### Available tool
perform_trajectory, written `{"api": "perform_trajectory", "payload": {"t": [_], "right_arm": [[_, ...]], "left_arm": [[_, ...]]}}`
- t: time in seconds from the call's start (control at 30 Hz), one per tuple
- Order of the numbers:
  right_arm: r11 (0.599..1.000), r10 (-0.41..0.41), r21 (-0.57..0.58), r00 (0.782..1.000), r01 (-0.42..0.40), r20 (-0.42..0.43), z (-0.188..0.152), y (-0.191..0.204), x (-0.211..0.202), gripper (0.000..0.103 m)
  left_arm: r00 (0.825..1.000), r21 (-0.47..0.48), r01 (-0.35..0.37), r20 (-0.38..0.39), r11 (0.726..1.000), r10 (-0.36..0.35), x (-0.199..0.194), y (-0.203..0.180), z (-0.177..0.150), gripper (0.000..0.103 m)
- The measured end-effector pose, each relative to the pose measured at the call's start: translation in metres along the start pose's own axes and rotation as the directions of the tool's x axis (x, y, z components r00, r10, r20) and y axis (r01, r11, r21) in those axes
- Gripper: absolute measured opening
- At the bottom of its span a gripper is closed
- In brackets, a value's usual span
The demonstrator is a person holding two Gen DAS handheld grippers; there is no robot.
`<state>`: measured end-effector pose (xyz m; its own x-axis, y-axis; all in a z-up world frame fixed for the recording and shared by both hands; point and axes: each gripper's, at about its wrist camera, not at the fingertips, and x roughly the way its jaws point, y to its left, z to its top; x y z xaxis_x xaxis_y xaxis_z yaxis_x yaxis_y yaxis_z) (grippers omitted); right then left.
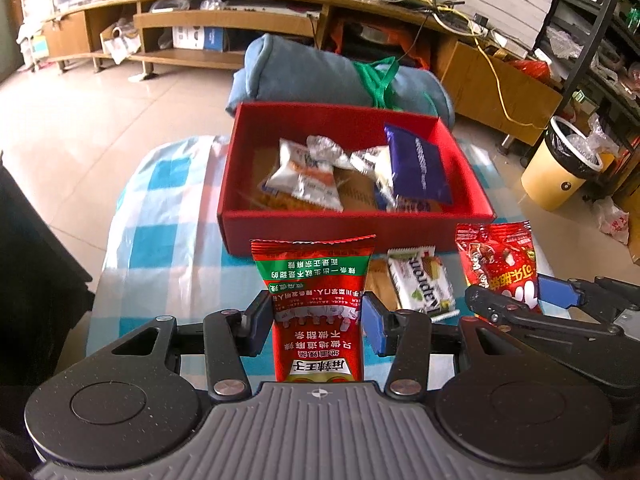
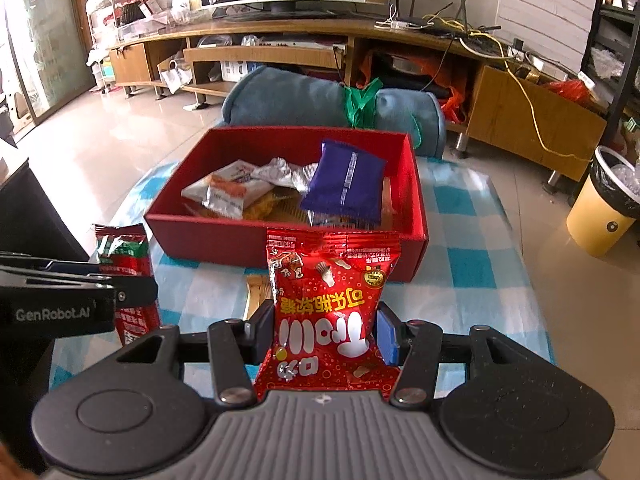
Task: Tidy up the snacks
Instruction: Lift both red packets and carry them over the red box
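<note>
Between the blue pads of the left gripper (image 1: 316,320) stands a red and green spicy-strip packet (image 1: 316,304), clamped at its middle with its top edge pointing away toward the box and its print upside down to the camera. Just to the right in the same view, the right gripper (image 1: 516,300) appears side-on, its fingers closed on a red cola-gummy bag (image 1: 498,256). From the right wrist camera that gripper (image 2: 326,330) pinches the shiny red bag (image 2: 330,308) across its width, the bag standing up between the pads, while the left gripper's black finger, marked GenRobot.AI, crosses the left edge with the striped packet (image 2: 128,264) in its grip. Both packets hang clear of the blue-and-white checked cloth (image 1: 160,216) that covers the table. On the cloth between the two grippers lies a white and green wafer packet (image 1: 422,280), touching a tan item beneath it that I cannot identify. Beyond these sits the open red box (image 1: 280,224), close to the held snacks and holding several already: a purple pouch (image 1: 418,164) leaning against the right wall, silver and white wrapped snacks (image 1: 304,172) toward the left, and some orange-yellow pieces under them. Behind the box rests a rolled blue blanket (image 1: 304,68) tied with a green cord. Farther out stand a long wooden TV cabinet (image 1: 240,12) against the wall and a yellow bin (image 1: 560,168) with a black liner on the tiled floor to the right.
</note>
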<state>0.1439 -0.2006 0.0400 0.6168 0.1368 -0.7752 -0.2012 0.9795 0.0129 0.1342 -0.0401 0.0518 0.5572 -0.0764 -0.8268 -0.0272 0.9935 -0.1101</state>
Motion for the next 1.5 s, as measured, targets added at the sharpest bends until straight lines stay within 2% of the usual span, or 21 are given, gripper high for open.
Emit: {"api": "perform_trajectory", "payload": {"t": [0.27, 1.0, 1.3, 1.5], "right_arm": [[1.000, 0.003, 0.007, 0.999, -0.003, 0.035, 0.020, -0.004, -0.002, 0.049], [1.000, 0.013, 0.017, 0.995, -0.014, 0.098, 0.076, -0.012, 0.014, 0.049], [1.000, 0.016, 0.026, 0.997, -0.018, 0.079, 0.102, -0.017, 0.046, 0.049], [1.000, 0.009, 0.025, 0.999, -0.010, 0.051, 0.105, -0.017, 0.065, 0.049]], "left_arm": [[0.999, 0.012, 0.013, 0.048, 1.000, -0.014, -0.004, -0.009, 0.024, 0.055], [0.993, 0.013, 0.023, 0.113, 1.000, -0.024, 0.011, -0.014, 0.076, 0.055], [0.994, -0.007, 0.011, 0.111, 1.000, -0.010, 0.036, -0.008, 0.100, 0.055], [0.996, -0.017, 0.006, 0.087, 1.000, -0.004, 0.054, -0.004, 0.105, 0.055]]}}
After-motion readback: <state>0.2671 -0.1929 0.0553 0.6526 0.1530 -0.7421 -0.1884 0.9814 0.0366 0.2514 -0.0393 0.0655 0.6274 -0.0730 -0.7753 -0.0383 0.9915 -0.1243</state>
